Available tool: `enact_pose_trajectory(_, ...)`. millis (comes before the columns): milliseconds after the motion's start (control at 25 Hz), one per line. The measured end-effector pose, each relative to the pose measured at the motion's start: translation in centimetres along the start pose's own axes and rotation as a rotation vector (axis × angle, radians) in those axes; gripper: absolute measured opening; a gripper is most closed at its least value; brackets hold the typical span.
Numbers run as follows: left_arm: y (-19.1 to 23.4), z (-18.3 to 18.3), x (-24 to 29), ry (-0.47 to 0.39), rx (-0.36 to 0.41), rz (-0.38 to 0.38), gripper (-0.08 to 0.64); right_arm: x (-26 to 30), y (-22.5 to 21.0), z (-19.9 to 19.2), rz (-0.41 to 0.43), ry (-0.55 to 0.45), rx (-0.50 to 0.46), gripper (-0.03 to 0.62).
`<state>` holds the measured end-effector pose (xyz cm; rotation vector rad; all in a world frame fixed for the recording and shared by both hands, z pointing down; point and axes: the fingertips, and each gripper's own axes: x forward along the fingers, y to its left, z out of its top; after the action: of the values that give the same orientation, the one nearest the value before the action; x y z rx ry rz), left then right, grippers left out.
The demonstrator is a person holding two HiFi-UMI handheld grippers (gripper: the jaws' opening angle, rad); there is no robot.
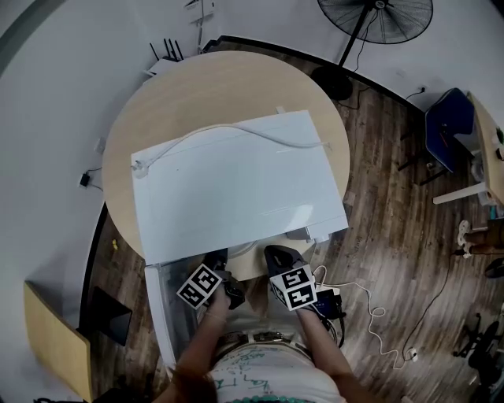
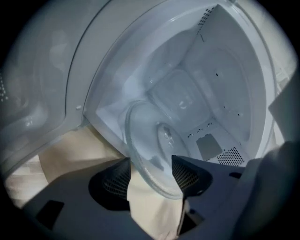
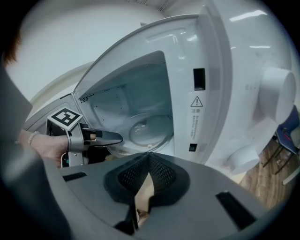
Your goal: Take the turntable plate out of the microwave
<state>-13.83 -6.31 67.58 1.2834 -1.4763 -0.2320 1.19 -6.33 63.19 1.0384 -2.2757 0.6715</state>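
The clear glass turntable plate [image 2: 154, 150] sits tilted at the mouth of the white microwave [image 1: 236, 181], its near rim sticking out past the cavity floor. My left gripper [image 2: 151, 161] stands open with that rim between its jaws; the pads do not press on it. In the right gripper view the left gripper [image 3: 105, 137] reaches in from the left towards the plate [image 3: 150, 129]. My right gripper [image 3: 149, 157] is shut and empty, hanging just in front of the cavity. From the head view both grippers, left [image 1: 228, 295] and right [image 1: 277, 258], are at the microwave's front.
The microwave door [image 2: 42, 93] hangs open at the left. Knobs [image 3: 276, 98] stand on the control panel to the right of the cavity. The microwave rests on a round wooden table [image 1: 205, 86], a white cord [image 1: 236, 130] lying across its top. A fan [image 1: 378, 16] and a blue chair [image 1: 449, 126] stand beyond.
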Motion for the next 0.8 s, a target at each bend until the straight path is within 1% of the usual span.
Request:
enact_pose_trajectory(120,0.3,0.0,0.2,-0.007,-0.042,0.020,0.257,-0.2,-0.3,0.2,-0.001,-0.008,0.009,-0.009)
enact_pose_trajectory(200,0.3,-0.1,0.1,-0.005,-0.056,0.016,0.213,-0.3,-0.5,0.1,0.002,-0.008,0.011,-0.009)
enact_pose_trajectory(320,0.1,-0.3,-0.1,0.000,-0.099,-0.015,0.158,-0.2,-0.5,-0.1,0.009,-0.004,0.017,-0.009)
enact_pose_trajectory(480,0.0,-0.3,-0.3,0.009,-0.152,-0.061,0.126,-0.2,-0.2,-0.3,0.024,-0.001,0.022,-0.009)
enact_pose_trajectory(800,-0.8,-0.9,-1.0,-0.011,-0.183,-0.128,0.092,-0.3,-0.3,-0.2,0.032,-0.026,0.060,-0.009)
